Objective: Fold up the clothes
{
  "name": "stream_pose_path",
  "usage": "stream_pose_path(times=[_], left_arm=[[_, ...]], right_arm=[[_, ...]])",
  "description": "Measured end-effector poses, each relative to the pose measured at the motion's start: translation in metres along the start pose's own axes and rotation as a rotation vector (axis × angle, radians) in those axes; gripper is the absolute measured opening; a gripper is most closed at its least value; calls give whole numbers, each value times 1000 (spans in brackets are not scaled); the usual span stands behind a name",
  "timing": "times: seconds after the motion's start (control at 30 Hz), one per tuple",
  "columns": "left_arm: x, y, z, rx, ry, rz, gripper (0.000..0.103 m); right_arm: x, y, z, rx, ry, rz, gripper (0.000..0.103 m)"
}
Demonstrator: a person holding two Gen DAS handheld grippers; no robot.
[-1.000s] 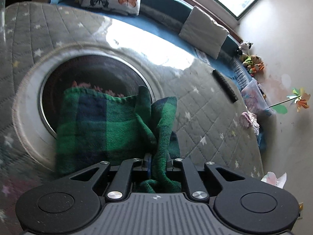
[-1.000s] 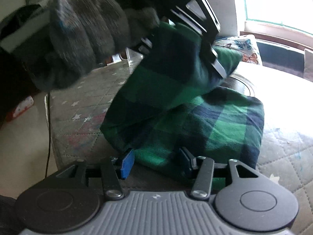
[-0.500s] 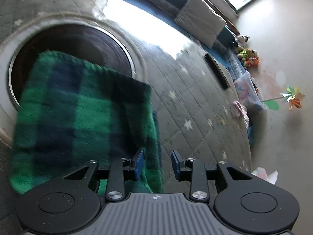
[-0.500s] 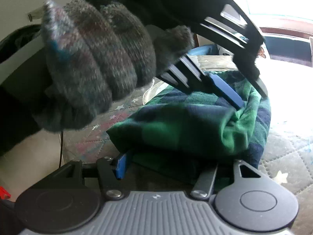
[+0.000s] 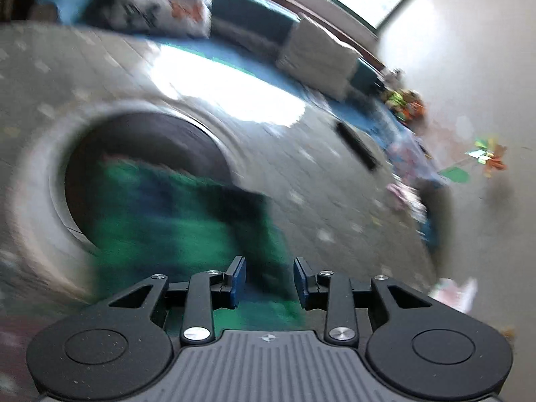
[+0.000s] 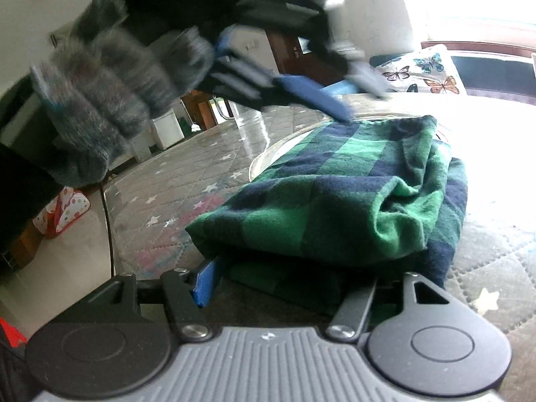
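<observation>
Two grippers are seen over a quilted tabletop (image 6: 187,181) with small white stars. The left gripper (image 5: 269,283) is held above the folded green and navy plaid cloth (image 5: 174,221), and its blue pads stand apart with nothing pressed between them; the cloth lies below and ahead of it, partly over a dark round inset (image 5: 157,144) with a pale ring. This view is strongly blurred. In the right wrist view the same left gripper (image 6: 338,100) is seen high above the far edge of the cloth, carried by a hand in a grey knitted glove (image 6: 110,100).

The right gripper (image 6: 288,281) is placed low at the near edge of the plaid cloth (image 6: 335,207). Its jaws have just been opening, and the folded edge lies between them. The left blue pad (image 6: 206,279) is seen free beside the cloth, not pressing on it; the right finger is hidden under the fabric. A butterfly cushion (image 6: 422,73) is seen far behind the cloth, near the bright window (image 6: 475,0).
</observation>
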State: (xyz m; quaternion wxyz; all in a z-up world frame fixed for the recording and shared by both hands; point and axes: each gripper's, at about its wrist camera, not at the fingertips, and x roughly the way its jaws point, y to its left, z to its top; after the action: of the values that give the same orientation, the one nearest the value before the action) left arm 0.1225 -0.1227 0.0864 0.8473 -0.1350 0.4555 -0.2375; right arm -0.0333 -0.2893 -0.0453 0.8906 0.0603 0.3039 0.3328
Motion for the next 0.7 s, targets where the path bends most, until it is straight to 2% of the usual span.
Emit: stream_pose_path(times=[0.13, 0.23, 0.43, 0.57, 0.7], left_arm=[[-14, 36, -4, -11, -51, 138, 32], [-15, 60, -11, -6, -64, 214, 23], [7, 62, -21, 47, -92, 223, 16], [14, 48, -26, 123, -97, 231, 16], [21, 44, -30, 149, -107, 253, 16]], right_arm=[[0, -7, -1, 2, -3, 5, 66], [-2, -9, -1, 1, -5, 8, 67], [-7, -10, -2, 5, -6, 16, 68], [-5, -10, 0, 6, -5, 18, 70], [-6, -10, 0, 7, -6, 24, 71]])
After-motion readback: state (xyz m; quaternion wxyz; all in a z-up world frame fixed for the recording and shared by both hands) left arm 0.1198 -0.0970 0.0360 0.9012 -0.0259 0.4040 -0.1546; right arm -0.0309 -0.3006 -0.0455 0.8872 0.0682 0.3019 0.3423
